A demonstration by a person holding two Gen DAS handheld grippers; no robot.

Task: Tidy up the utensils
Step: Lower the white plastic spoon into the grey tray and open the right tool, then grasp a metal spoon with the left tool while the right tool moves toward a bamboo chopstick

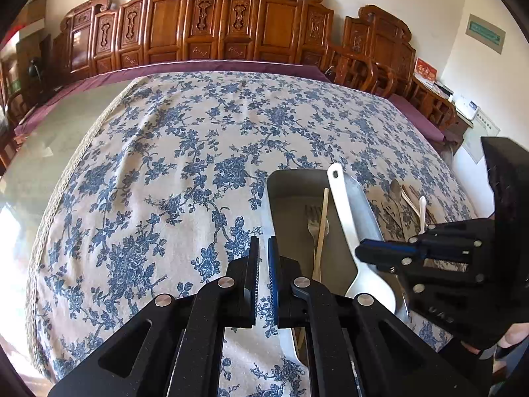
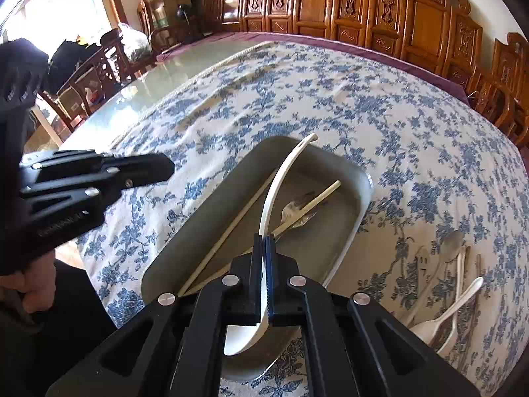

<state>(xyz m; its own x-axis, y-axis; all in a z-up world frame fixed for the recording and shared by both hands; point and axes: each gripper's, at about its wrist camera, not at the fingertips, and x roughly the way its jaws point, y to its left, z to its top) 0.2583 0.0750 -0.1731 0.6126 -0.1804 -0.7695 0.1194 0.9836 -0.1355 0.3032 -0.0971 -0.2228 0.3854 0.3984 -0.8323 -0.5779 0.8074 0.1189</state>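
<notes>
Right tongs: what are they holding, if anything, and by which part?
The right tongs are shut on the white spoon, gripping it at the neck where handle meets bowl, over the metal tray. The left tongs hold nothing.

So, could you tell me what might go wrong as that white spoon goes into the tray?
1. The right tool pinches the white spoon edge-on near its bowl; the long handle could swing or slip from the pads.
2. Its handle tip sticks out past the metal tray far rim and may catch there.
3. Dropped, it could land across the fork and chopsticks.
</notes>
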